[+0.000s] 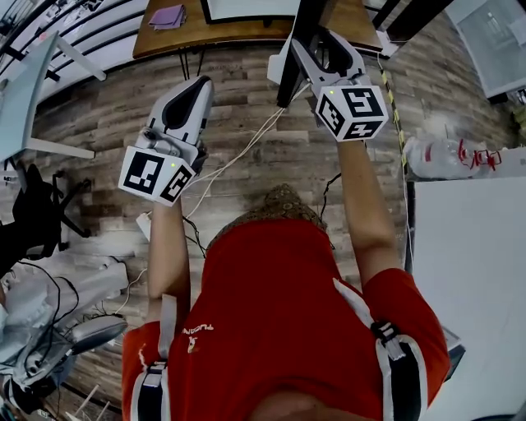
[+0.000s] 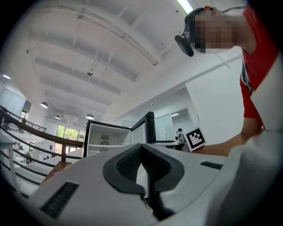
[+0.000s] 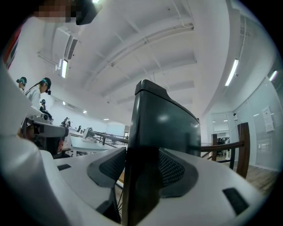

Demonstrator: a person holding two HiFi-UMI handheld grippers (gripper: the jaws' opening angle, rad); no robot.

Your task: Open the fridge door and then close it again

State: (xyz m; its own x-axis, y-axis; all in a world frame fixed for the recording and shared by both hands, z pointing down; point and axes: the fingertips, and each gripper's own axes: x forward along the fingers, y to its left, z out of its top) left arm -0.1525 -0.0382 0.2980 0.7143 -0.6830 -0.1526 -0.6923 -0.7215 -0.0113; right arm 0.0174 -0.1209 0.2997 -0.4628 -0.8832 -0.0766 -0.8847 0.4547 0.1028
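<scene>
The fridge door is a dark panel seen edge-on at the top of the head view. My right gripper straddles that edge. In the right gripper view the door stands between the jaws of the right gripper, which are spread wide; I see no pad pressing on it. My left gripper is shut on nothing, out to the left of the door. In the left gripper view, beyond the closed left gripper, the fridge stands open with its white inside showing and its door swung out.
A wooden table with a purple item stands beyond the door. White cables run over the plank floor. A white counter with a plastic bottle is at the right. People stand far off, and a wooden railing shows at the right.
</scene>
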